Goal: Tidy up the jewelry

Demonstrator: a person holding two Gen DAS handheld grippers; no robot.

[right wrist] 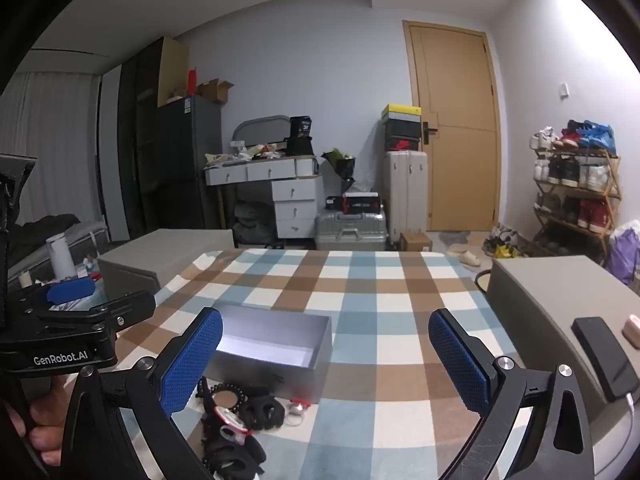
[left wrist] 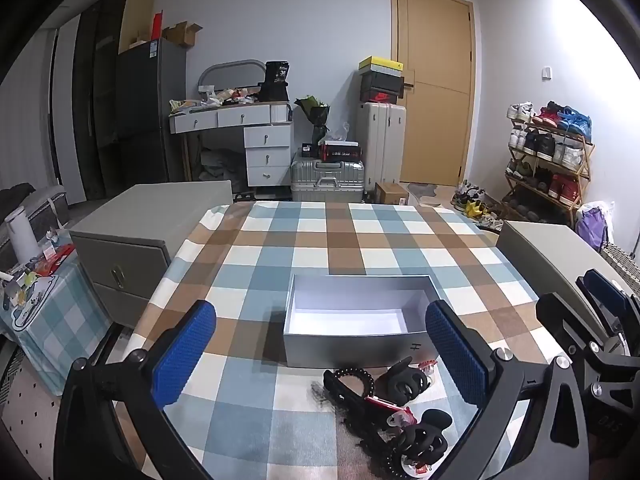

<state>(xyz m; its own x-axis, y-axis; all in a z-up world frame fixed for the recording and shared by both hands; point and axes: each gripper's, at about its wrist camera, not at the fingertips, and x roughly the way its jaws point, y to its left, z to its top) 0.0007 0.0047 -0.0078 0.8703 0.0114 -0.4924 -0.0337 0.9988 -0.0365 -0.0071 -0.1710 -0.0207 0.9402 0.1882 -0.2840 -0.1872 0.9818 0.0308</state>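
Note:
An open grey box [left wrist: 352, 350] with a white, empty inside stands on the checked tablecloth [left wrist: 360, 240]; it also shows in the right wrist view [right wrist: 276, 372]. In front of it lies a pile of accessories: a black bead bracelet [left wrist: 360, 376], black hair claws [left wrist: 404, 380], red-and-white clips [left wrist: 390, 406]. The pile also shows in the right wrist view [right wrist: 240, 420]. My left gripper [left wrist: 320, 356] is open and empty, above the pile and near the box front. My right gripper [right wrist: 326, 364] is open and empty, to the right of the box and pile.
Grey cabinets stand at the table's left [left wrist: 132, 236] and right [right wrist: 560, 304]; a black phone [right wrist: 604, 356] on a cable lies on the right one. A side table with clutter [left wrist: 36, 280] stands at the left. Suitcases, a dresser and a shoe rack stand behind.

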